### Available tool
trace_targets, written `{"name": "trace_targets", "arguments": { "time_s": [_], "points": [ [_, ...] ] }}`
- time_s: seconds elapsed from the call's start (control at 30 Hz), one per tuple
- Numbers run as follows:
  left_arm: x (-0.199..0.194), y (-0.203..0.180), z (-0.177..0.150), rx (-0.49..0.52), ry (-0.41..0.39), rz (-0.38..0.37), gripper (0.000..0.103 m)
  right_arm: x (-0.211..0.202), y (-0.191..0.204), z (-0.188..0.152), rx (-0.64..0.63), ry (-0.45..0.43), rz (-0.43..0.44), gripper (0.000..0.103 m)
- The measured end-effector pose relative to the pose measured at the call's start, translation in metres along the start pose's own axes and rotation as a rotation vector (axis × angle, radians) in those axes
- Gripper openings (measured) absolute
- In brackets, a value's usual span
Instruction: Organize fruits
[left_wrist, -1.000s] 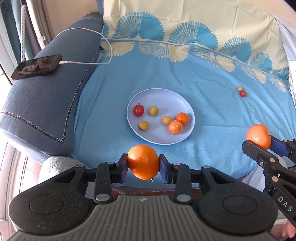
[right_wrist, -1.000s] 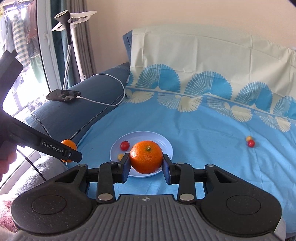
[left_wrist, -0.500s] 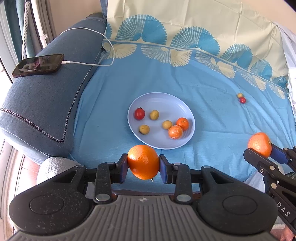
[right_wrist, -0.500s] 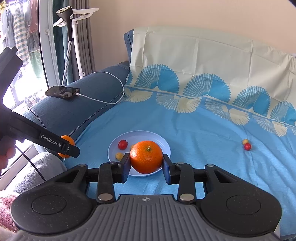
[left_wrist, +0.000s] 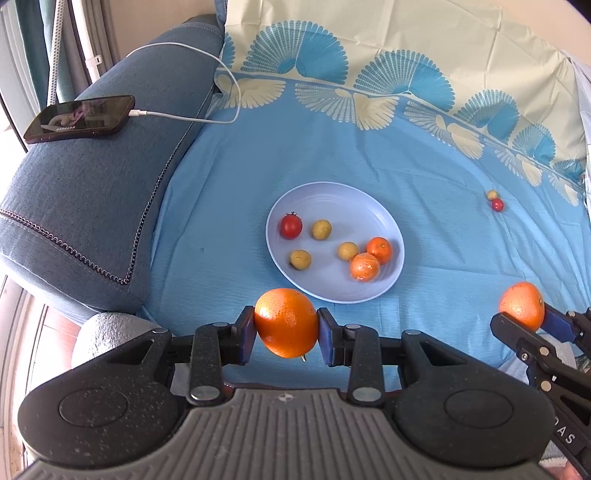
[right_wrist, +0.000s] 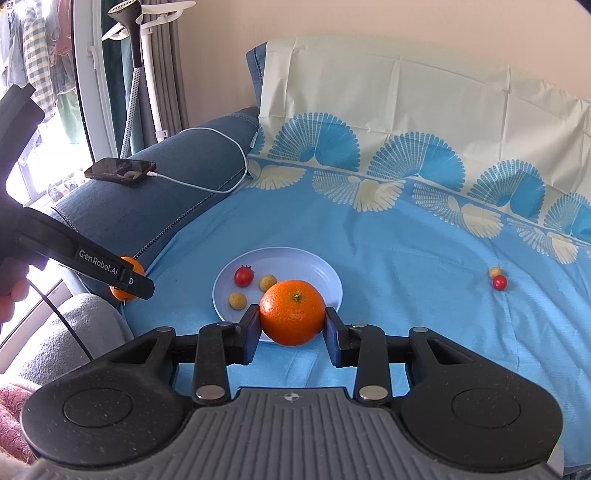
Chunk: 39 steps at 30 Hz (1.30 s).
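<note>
Left gripper (left_wrist: 286, 334) clamping one orange (left_wrist: 285, 322) between both pads, hanging just short of the plate (left_wrist: 354, 206). Right gripper (right_wrist: 291, 330) pinching a second orange (right_wrist: 291, 312) likewise, seemingly above the plate's near rim. Sitting in the plate: a tomato (left_wrist: 290, 226), small fruits.

Two wrist fisheyes above the sofa's front edge, facing its backrest, both sharing the plate (left_wrist: 334, 295) (right_wrist: 221, 295).
</note>
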<state>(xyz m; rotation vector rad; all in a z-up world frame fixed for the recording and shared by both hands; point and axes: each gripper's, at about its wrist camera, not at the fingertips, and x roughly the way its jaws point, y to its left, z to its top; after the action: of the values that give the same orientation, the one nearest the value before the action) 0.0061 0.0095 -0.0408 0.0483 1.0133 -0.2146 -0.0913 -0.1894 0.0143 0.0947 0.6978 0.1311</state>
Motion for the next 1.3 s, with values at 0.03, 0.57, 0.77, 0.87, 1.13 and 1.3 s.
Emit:
{"name": "trace_targets", "arguments": {
  "time_s": [0.03, 0.57, 0.77, 0.87, 1.13, 1.3],
  "points": [
    [0.002, 0.001, 0.002, -0.001, 0.001, 0.0, 0.039, 0.002, 0.0, 0.0, 0.001, 0.004, 0.0, 0.037],
    [0.045, 0.001, 0.041, -0.026, 0.034, -0.005, 0.039, 0.06, -0.006, 0.013, 0.034, 0.069, 0.023, 0.037],
    [0.069, -0.002, 0.058, -0.036, 0.05, -0.006, 0.039, 0.088, -0.008, 0.02, 0.033, 0.09, 0.042, 0.037],
    [0.081, -0.003, 0.068, -0.042, 0.044, 0.002, 0.039, 0.105, -0.009, 0.023, 0.027, 0.102, 0.04, 0.037],
    [0.123, -0.006, 0.086, -0.047, 0.071, -0.001, 0.038, 0.154, -0.018, 0.023, 0.009, 0.143, 0.036, 0.037],
    [0.148, -0.012, 0.093, -0.036, 0.096, -0.011, 0.038, 0.18, -0.02, 0.022, -0.012, 0.169, 0.036, 0.037]
  ]
}}
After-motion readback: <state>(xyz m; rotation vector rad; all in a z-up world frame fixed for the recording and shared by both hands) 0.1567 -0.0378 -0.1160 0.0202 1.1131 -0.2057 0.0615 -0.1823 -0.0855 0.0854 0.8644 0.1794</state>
